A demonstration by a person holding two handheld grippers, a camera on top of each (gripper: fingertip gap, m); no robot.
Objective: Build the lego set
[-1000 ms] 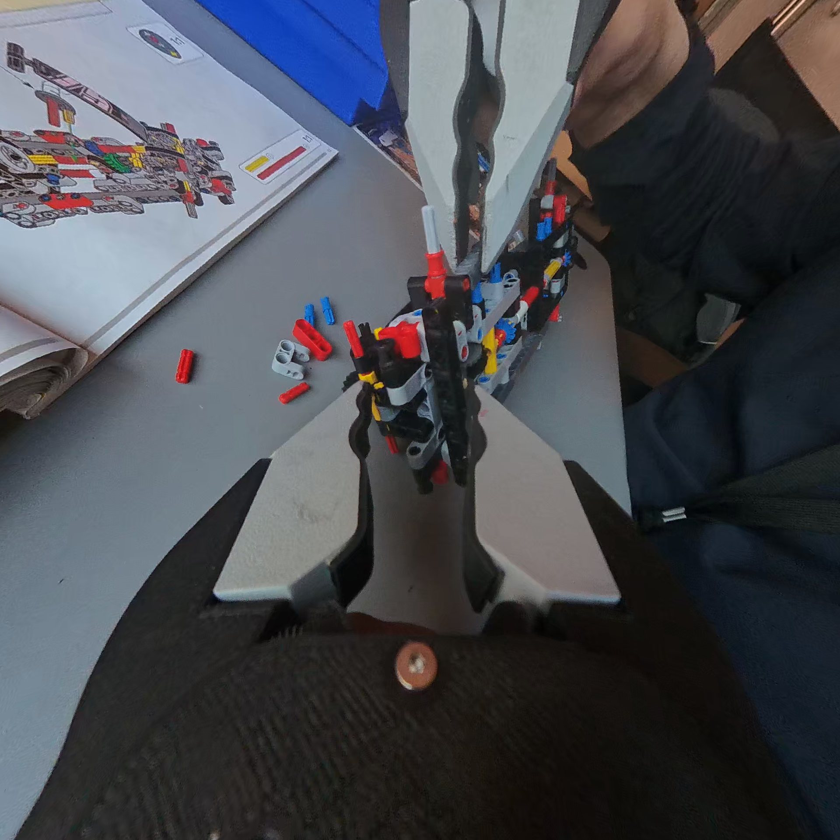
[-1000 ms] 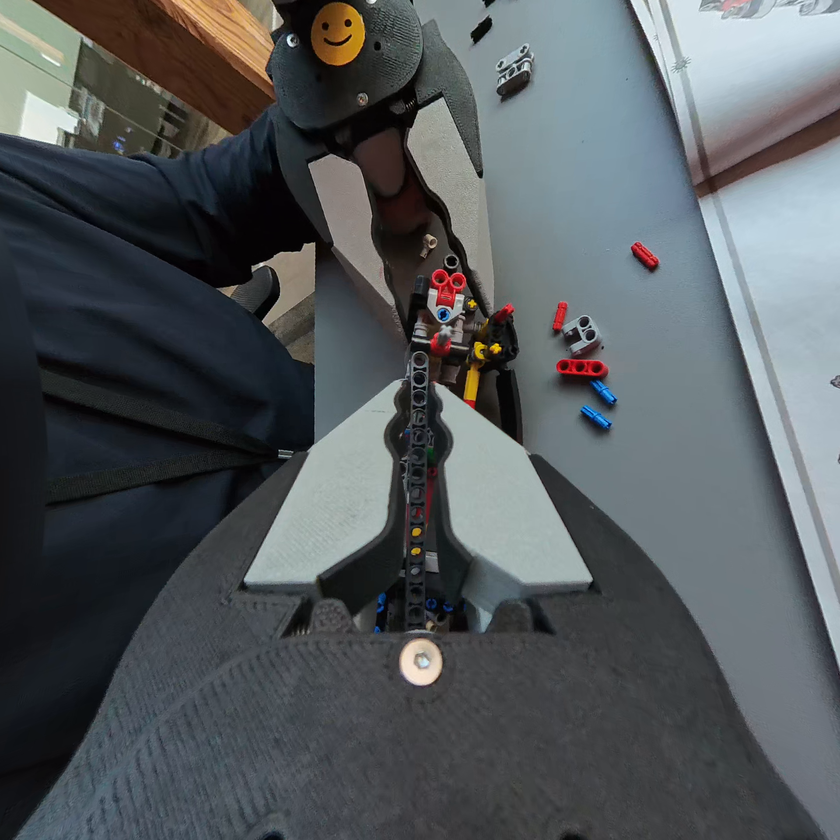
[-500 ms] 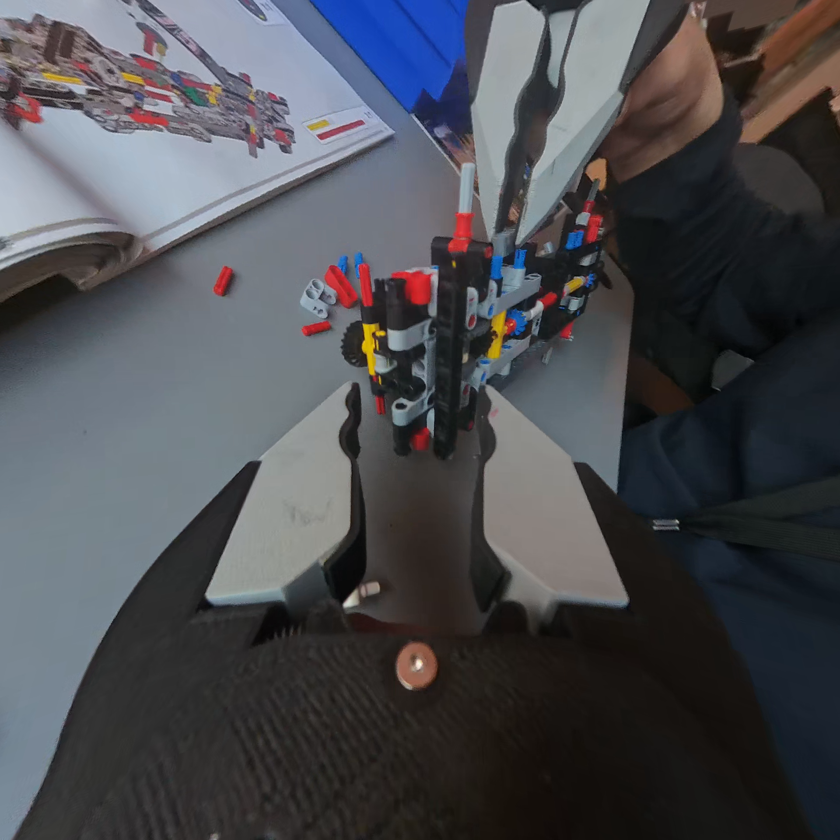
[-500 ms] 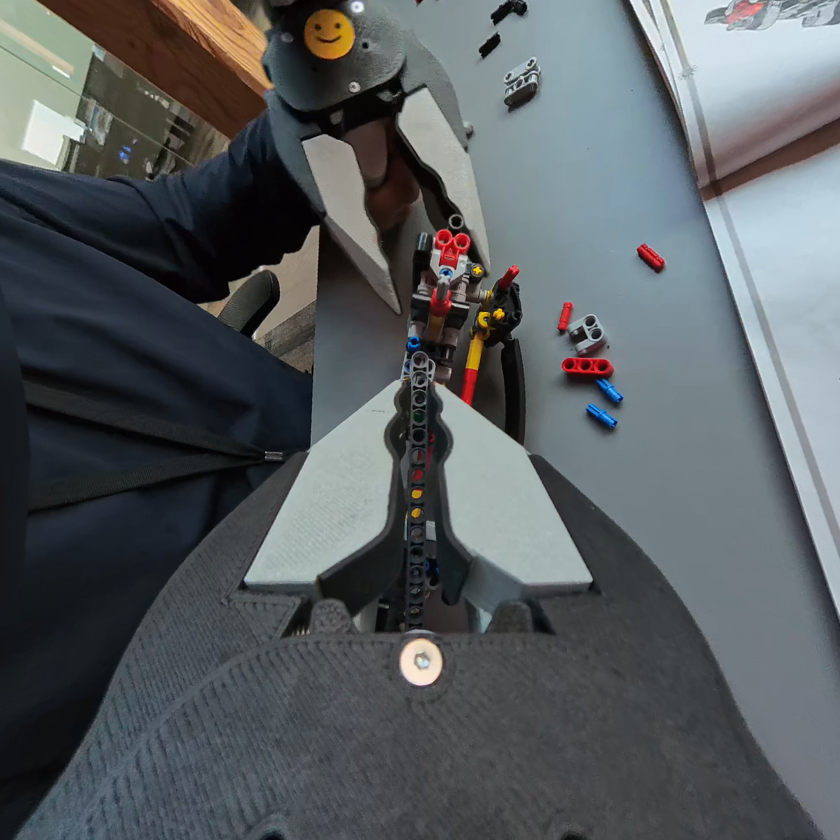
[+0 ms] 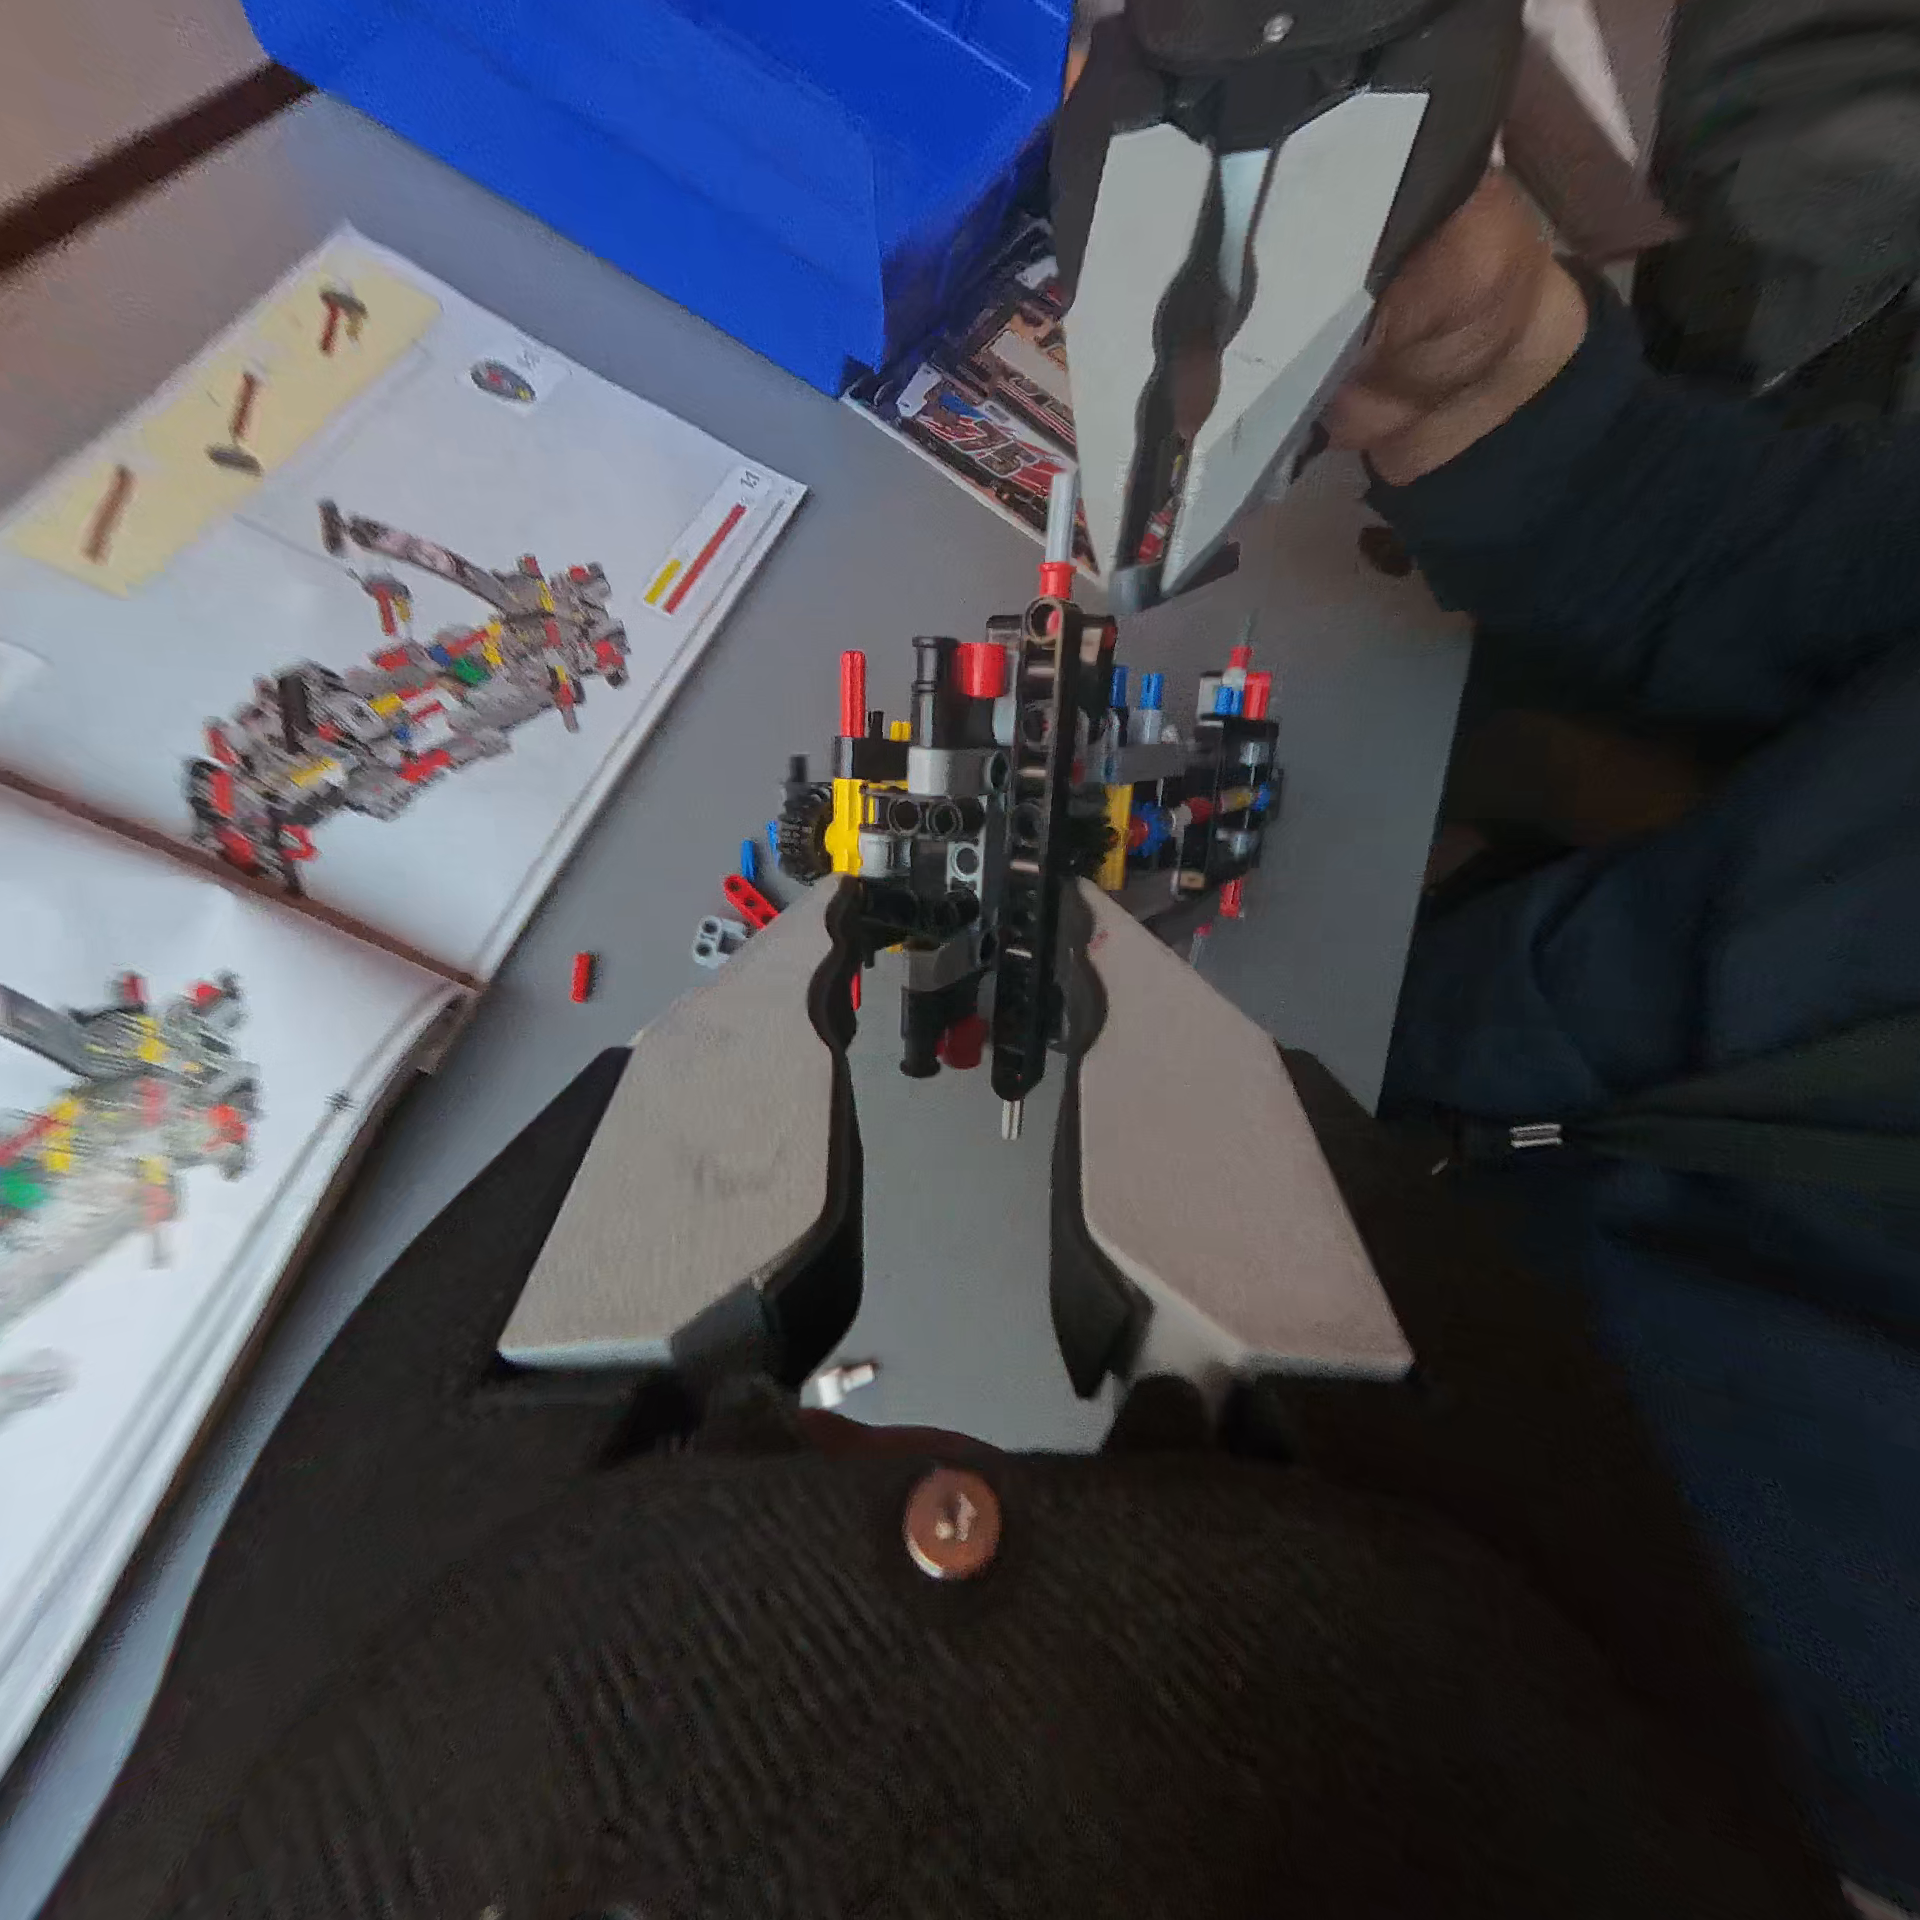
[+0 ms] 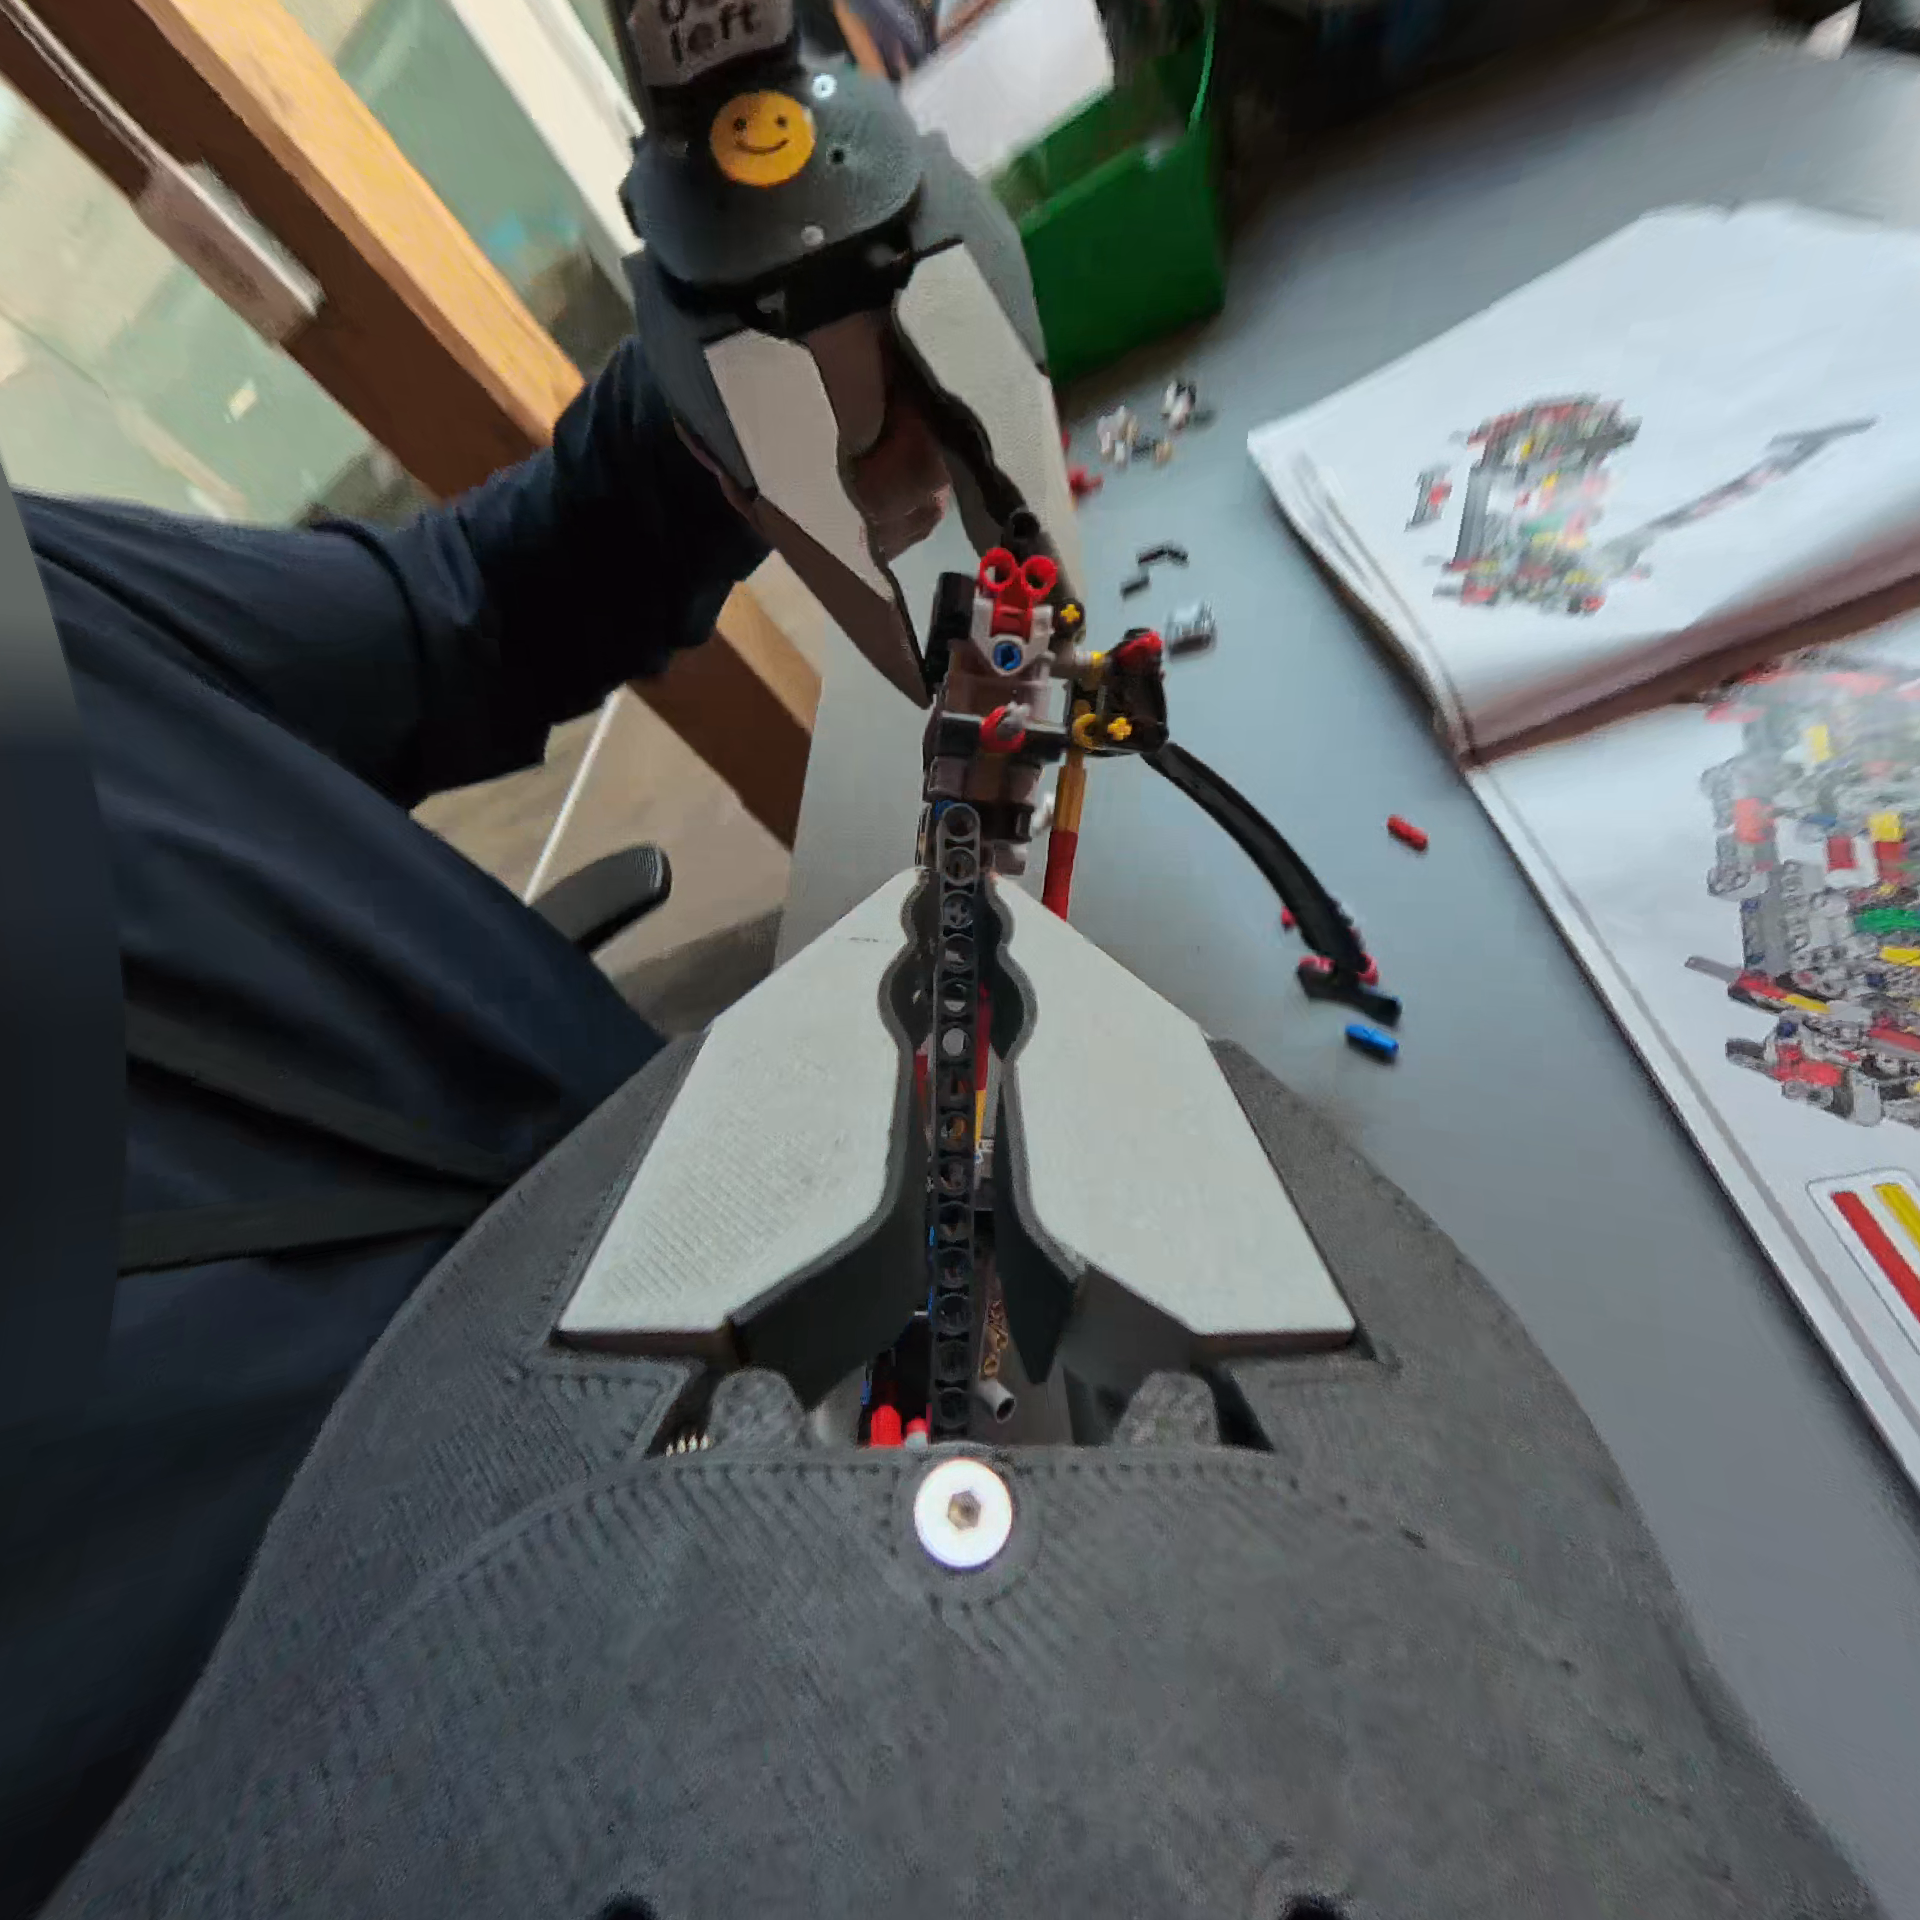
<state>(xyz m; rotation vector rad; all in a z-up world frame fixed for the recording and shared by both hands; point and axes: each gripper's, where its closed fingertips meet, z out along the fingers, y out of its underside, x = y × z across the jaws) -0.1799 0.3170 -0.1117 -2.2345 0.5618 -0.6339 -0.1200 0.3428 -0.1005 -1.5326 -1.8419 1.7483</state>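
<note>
A multicoloured brick model (image 5: 935, 810) of black, grey, red and yellow parts is held between my two grippers over the grey table (image 5: 644, 790). My left gripper (image 5: 961, 904) is shut on its near end, with both pads against the black parts. It also shows in the right wrist view (image 6: 987, 623), at the model's far end (image 6: 997, 665). My right gripper (image 6: 956, 883) is shut on the model's long black holed beam (image 6: 954, 1039). It also shows in the left wrist view (image 5: 1143, 587), above the model. A black curved hose (image 6: 1247, 831) hangs from the model down to the table.
An open instruction booklet (image 5: 416, 623) lies left of the model. A blue bin (image 5: 675, 135) and a green bin (image 6: 1122, 239) stand at the back. A loose red pin (image 5: 584, 977), a grey connector (image 5: 717, 935) and a blue pin (image 6: 1369, 1039) lie nearby. The table edge (image 5: 1444, 831) is at the right, with the person's dark clothing beyond it. About 8 cm separates my left fingertips from my right. My left gripper's tips are some 12 cm from the grey connector (image 5: 717, 935).
My left jaws opened wider, then closed again on the model's near end. Both grippers and the model tilted up from the table. The right gripper kept its hold on the beam.
</note>
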